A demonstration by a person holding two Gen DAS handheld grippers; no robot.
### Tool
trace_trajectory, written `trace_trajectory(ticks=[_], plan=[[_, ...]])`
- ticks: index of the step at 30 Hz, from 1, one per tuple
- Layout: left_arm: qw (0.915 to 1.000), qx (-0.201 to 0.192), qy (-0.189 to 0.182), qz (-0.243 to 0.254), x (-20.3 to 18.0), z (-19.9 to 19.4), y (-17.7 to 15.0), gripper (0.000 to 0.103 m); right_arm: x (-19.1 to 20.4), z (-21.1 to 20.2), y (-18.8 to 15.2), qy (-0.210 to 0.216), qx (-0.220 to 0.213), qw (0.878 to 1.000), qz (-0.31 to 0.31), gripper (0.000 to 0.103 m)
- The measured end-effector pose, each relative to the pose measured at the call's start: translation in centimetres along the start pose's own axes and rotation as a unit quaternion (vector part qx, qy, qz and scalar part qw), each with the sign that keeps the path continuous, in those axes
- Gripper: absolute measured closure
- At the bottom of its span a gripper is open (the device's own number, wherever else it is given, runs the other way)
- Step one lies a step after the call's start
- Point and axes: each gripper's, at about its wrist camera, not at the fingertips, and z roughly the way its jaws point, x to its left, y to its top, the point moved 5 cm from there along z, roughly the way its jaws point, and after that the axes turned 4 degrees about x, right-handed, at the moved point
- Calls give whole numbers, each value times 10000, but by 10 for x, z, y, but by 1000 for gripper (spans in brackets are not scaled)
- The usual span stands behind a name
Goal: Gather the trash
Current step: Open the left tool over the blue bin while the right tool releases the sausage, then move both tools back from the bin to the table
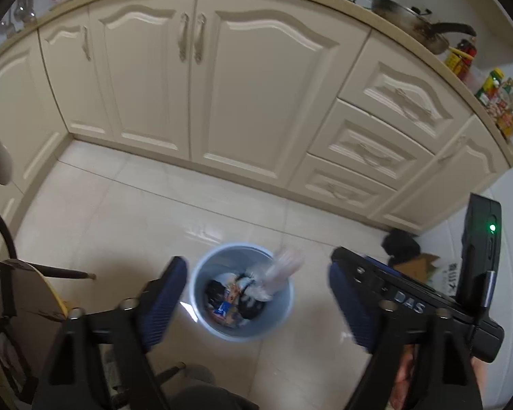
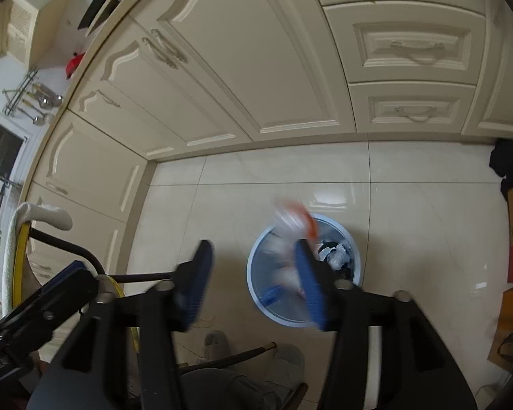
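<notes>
Both hand-held grippers tilt down over a pale blue bin (image 1: 242, 290) on the tiled floor (image 1: 126, 212) before cream cabinets (image 1: 256, 85). Left hand-held gripper (image 1: 256, 302): jaws spread wide, nothing between; a clear plastic bottle (image 1: 282, 273) leans in the bin, long axis slanted up toward the rim's far right side. Right hand-held gripper (image 2: 253, 282): jaws apart, gripping nothing; a blurred clear-and-orange piece of trash (image 2: 292, 220) sits at the bin's far rim, orientation unclear.
</notes>
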Motion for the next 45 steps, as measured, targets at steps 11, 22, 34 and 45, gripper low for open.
trace_trajectory(ticks=[11,22,34,45], plan=[[9967,-739,276,164,-24,-88,-57,1,25,-56,-4,-210,-512,9984,-121,0],[9855,-1685,191,36,11,-235,-138,1,115,-139,-27,65,-1243,9896,-721,0],[9653,-2542,486,-362,74,-366,-234,1,228,-195,-73,528,-1681,9718,-1569,0],[9356,-3198,1157,-948,144,-451,-340,1,344,-232,-138,1000,-1996,9369,-2691,0]])
